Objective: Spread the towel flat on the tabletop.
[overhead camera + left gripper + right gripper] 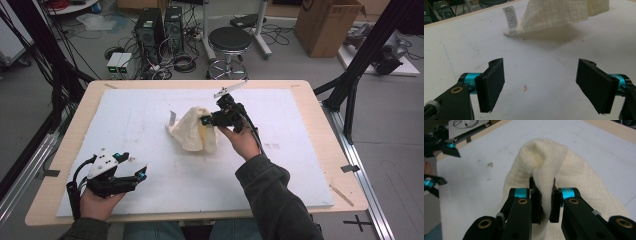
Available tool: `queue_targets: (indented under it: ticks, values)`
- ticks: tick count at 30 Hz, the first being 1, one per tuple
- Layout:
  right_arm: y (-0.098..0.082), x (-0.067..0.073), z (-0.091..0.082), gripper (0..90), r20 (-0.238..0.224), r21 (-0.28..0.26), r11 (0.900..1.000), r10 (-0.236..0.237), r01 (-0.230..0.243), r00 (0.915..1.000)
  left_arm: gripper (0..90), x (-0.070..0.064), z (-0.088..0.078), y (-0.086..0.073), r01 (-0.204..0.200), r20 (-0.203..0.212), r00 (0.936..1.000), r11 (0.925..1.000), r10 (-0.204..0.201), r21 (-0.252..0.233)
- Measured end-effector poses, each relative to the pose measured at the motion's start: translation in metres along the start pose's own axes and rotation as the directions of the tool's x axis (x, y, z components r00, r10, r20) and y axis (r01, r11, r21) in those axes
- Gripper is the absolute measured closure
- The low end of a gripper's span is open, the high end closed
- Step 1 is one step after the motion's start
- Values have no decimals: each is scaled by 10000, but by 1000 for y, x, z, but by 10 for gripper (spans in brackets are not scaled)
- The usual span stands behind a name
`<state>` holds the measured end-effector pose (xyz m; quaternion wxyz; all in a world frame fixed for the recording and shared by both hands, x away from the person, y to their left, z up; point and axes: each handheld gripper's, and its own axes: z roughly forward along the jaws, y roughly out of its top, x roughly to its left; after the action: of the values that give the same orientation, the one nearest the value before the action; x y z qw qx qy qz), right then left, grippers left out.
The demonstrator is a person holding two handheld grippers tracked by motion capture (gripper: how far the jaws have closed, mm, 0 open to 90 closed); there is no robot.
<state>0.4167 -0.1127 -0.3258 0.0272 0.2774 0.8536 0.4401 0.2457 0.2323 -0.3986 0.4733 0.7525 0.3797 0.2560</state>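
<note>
Cream cloth (194, 129) pinched in a fold and lifted off the white counter (150, 130) near its middle by the right gripper (543, 202), jaws nearly shut on the fabric; white care tag (510, 20) at its lower edge. Left gripper (540, 85) resting near the front left, jaws wide, nothing between. Likely next: reaching with that one for a hanging corner, path across bare; stool (229, 42) and cardboard box (327, 25) on the floor beyond

Grey floor (45, 95) behind a light wooden table (320, 130) covered with a white sheet (150, 115). Beyond the far edge: round black stool (229, 40) on chrome base, two black computer towers (159, 27) among tangled cables (180, 62), open cardboard box (327, 25) at right. Black frame struts (370, 45) on both sides. Even, soft light, without hard shadows.
</note>
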Motion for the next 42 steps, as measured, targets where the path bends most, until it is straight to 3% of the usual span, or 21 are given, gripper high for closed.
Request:
queue_targets:
  ticks: [8,11,19,23,28,31,32,36,42]
  values:
    - [-6,30,0,843,-620,226,9988,-426,440,9972,234,-4,-1,1,-68,51,10000,9999,69,-133]
    - [-10,35,7,841,-607,514,9965,-624,656,9962,234,-5,-1,2,-156,136,9998,9998,157,-97]
    - [-20,29,44,832,-681,1268,9910,-333,417,9971,234,-8,1,4,-159,240,9996,9997,164,-194]
    - [-22,24,65,825,-605,1593,9862,-354,447,9975,234,-9,4,6,-75,461,9989,9996,87,-279]
    - [-30,13,88,817,-481,1890,9820,58,34,9988,235,-14,12,11,106,857,9963,9994,-77,-341]
    - [-33,11,95,788,-495,1854,9826,246,-150,9985,256,-17,16,13,141,1074,9942,9994,-106,-313]
    - [-35,9,100,716,-454,1935,9808,319,-225,9985,261,-20,21,15,54,1210,9926,9999,-34,-162]
    - [-35,10,95,597,-492,1578,9873,273,-192,9984,321,-29,32,17,-133,1575,9875,9998,110,134]
    - [-34,16,68,478,-515,843,9964,85,-42,9986,373,-42,49,20,-576,1748,9834,9971,480,505]
